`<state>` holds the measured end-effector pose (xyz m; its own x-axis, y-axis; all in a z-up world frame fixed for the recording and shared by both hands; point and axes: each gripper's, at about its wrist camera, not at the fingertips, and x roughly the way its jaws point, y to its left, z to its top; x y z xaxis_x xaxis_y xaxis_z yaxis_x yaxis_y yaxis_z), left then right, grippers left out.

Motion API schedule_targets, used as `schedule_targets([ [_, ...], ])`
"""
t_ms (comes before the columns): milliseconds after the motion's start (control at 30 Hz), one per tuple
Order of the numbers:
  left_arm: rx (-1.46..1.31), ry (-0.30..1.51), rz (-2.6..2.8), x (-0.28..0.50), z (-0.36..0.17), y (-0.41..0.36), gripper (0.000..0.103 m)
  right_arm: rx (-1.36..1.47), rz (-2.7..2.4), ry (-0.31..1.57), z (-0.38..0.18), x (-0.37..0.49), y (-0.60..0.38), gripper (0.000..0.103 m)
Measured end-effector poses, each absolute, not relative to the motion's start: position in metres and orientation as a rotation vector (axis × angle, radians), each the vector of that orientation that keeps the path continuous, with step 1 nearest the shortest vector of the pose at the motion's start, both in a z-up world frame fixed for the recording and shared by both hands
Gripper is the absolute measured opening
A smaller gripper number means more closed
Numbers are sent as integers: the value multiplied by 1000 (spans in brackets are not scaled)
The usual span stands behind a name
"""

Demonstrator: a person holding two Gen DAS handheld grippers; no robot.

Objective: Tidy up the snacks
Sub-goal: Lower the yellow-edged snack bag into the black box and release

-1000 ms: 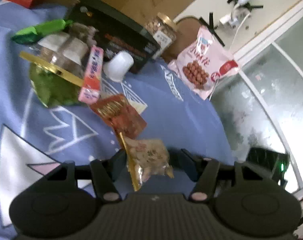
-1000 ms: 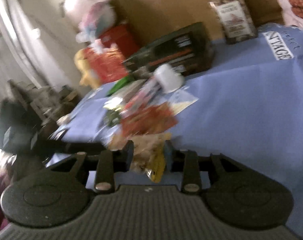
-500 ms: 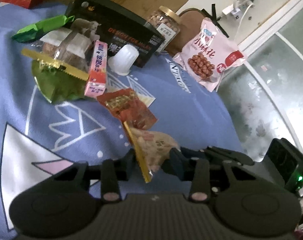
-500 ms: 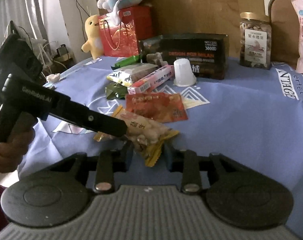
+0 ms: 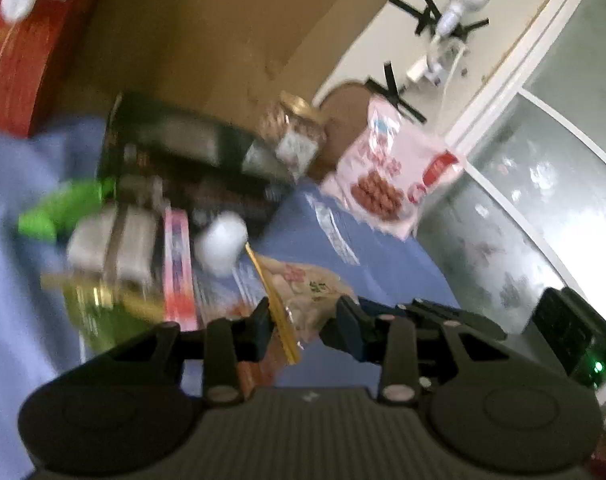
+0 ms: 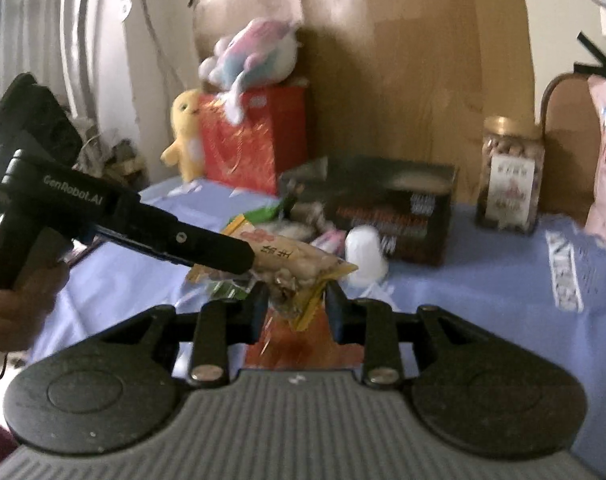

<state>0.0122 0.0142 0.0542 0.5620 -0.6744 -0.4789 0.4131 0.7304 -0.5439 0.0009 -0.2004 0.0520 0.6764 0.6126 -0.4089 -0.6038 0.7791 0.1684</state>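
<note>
A clear peanut snack packet with yellow edges (image 5: 307,292) is held in the air above the blue tablecloth (image 6: 483,292). My left gripper (image 5: 305,322) is shut on one end of the packet. My right gripper (image 6: 297,300) is shut on its other end (image 6: 299,268). The left gripper's black body (image 6: 143,224) reaches in from the left in the right wrist view. The right gripper's fingers (image 5: 383,312) show at the right in the left wrist view.
On the cloth lie a red packet (image 6: 303,344), a white cup (image 6: 365,256), a pink bar (image 5: 177,268), a green packet (image 5: 59,208) and a black box (image 6: 387,196). A nut jar (image 6: 511,184), a pink bag (image 5: 387,176) and a red bag with plush toys (image 6: 255,136) stand behind.
Both grippers have lifted the peanut packet off the cloth, up above the red packet. Both views tilted upward and are blurred by the motion.
</note>
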Motion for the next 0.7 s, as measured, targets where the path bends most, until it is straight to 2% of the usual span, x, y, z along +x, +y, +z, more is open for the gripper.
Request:
schedule_targets([
  [267, -385, 654, -605, 96, 80, 11, 35, 42, 585, 387, 69, 81, -184, 34],
  [467, -411, 684, -543, 154, 64, 7, 36, 57, 529, 418, 55, 134, -175, 34],
  [567, -406, 712, -502, 173, 52, 2, 37, 79, 499, 452, 43, 151, -172, 37],
  [600, -396, 717, -483, 177, 49, 0, 37, 87, 491, 458, 40, 153, -172, 40],
  [633, -383, 724, -456, 181, 45, -1, 38, 98, 491, 456, 39, 152, -172, 48],
  [700, -357, 723, -424, 181, 42, 0, 40, 112, 489, 432, 41, 145, -176, 51],
])
